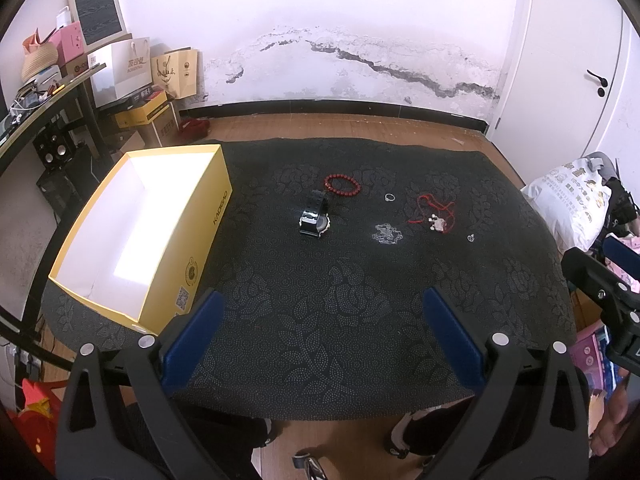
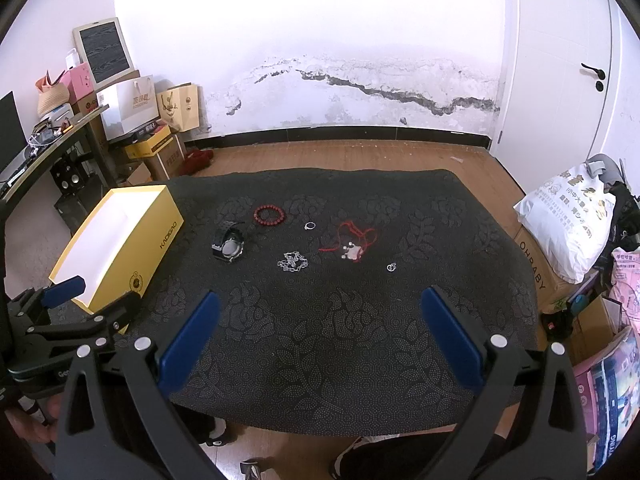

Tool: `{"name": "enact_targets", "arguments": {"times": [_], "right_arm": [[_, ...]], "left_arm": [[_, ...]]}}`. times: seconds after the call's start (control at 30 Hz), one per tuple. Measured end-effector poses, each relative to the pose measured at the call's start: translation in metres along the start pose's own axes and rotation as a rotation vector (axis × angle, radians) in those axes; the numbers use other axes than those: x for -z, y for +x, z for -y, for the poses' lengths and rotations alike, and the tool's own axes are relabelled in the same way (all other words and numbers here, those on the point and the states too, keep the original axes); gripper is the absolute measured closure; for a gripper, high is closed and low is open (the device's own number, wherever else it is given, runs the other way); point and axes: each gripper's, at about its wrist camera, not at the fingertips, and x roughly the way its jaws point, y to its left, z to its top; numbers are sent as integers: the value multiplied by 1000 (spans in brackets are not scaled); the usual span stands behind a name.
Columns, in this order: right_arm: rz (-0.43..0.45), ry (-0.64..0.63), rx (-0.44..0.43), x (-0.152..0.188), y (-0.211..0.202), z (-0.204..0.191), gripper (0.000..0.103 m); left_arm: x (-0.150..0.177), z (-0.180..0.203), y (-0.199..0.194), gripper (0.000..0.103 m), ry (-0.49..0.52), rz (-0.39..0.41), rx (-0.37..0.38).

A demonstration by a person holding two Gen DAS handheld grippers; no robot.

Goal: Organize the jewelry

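Both claws, left gripper (image 1: 320, 336) and right gripper (image 2: 320, 334), gape wide, holding nothing. Yellow box (image 1: 208, 232) reads "KADIGAO"; cardboard carton (image 2: 536, 270) reads "OHRABY".

Bright, even daylight fills both fisheye views; the yellow box's (image 1: 132, 216) white interior glares, edges curve and darken.

On the bench (image 2: 360, 340), the open box (image 2: 116, 248) sits left; watch (image 2: 228, 244), bead bracelet (image 2: 269, 214), chain (image 2: 293, 262), corded pendant (image 2: 352, 250) and two rings (image 2: 310, 225) spread rightward.
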Motion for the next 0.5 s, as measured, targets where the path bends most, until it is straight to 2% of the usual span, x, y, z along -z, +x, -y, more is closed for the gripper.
{"name": "enact_targets", "arguments": {"times": [0.5], "right_arm": [[1,-1,0,-1,-1,-1,6]], "left_arm": [[3,0,0,6,3,-3,2]]}}
